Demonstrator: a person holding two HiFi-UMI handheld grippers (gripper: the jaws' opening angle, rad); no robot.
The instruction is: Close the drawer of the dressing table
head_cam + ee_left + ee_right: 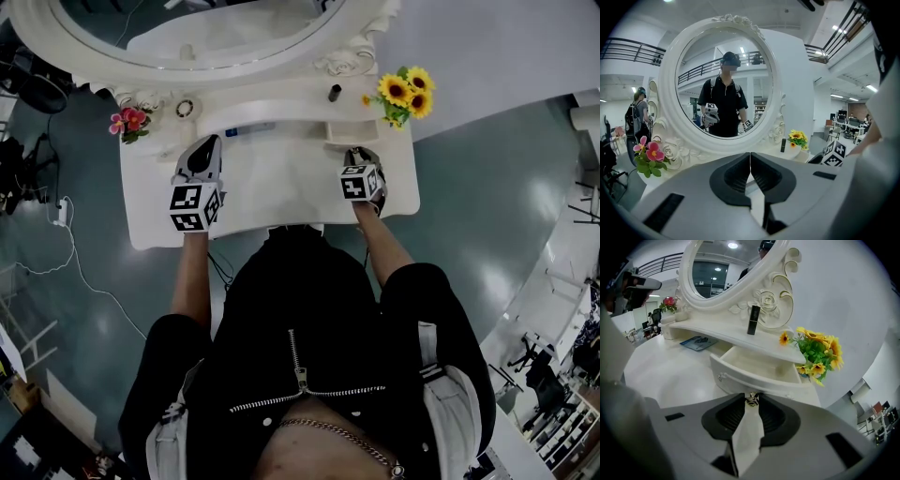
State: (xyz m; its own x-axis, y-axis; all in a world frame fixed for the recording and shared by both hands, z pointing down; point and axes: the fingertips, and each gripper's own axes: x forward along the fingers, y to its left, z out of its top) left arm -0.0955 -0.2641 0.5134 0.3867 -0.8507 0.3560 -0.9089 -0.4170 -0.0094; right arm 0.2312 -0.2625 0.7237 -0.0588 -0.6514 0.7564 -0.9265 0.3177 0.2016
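The white dressing table (pixel 272 202) has a small drawer (pixel 754 376) standing pulled out under its right shelf, empty inside; in the head view the drawer (pixel 349 131) lies just beyond my right gripper (pixel 359 153). In the right gripper view the drawer's small metal knob (pixel 751 399) sits pinched between the jaw tips of my right gripper (pixel 751 402). My left gripper (pixel 208 142) hovers over the left part of the tabletop. Its jaws meet with nothing between them in the left gripper view (pixel 750 161).
A large oval mirror (pixel 722 79) rises behind the shelf. Pink flowers (pixel 131 122) stand at the left, sunflowers (pixel 403 94) at the right beside the drawer. A black tube (pixel 753 319) stands on the shelf, and a blue booklet (pixel 698 342) lies beneath it.
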